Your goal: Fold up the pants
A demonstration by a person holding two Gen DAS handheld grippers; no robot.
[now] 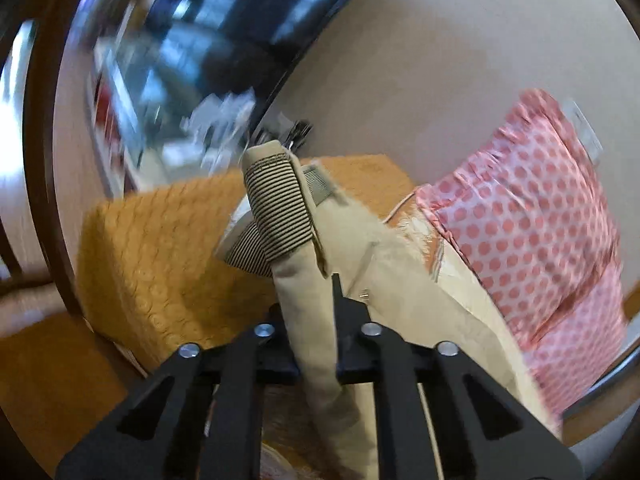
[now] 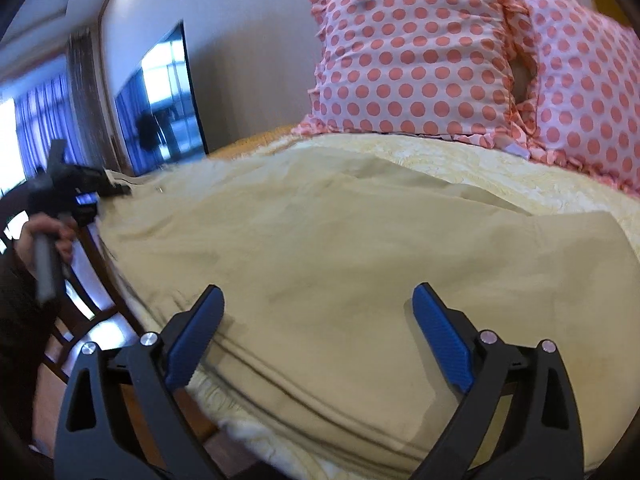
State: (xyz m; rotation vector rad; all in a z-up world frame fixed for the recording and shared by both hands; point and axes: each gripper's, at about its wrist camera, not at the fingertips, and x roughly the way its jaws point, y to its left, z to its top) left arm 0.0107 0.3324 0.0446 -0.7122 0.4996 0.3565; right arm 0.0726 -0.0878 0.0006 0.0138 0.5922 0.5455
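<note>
The left gripper (image 1: 316, 300) has its fingers clamped on a raised fold of the beige pants (image 2: 340, 248), near the striped waistband lining (image 1: 278, 220). The right gripper (image 2: 316, 320) hovers with blue fingers (image 2: 440, 340) wide apart over the pants, which lie spread on the bed (image 2: 500, 168). Behind are polka-dot pillows (image 2: 412, 52) and a dark screen (image 2: 168, 100). No writing can be read.

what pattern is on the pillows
Pink with coral polka dots on the pillows, clearest in the right wrist view.
</note>
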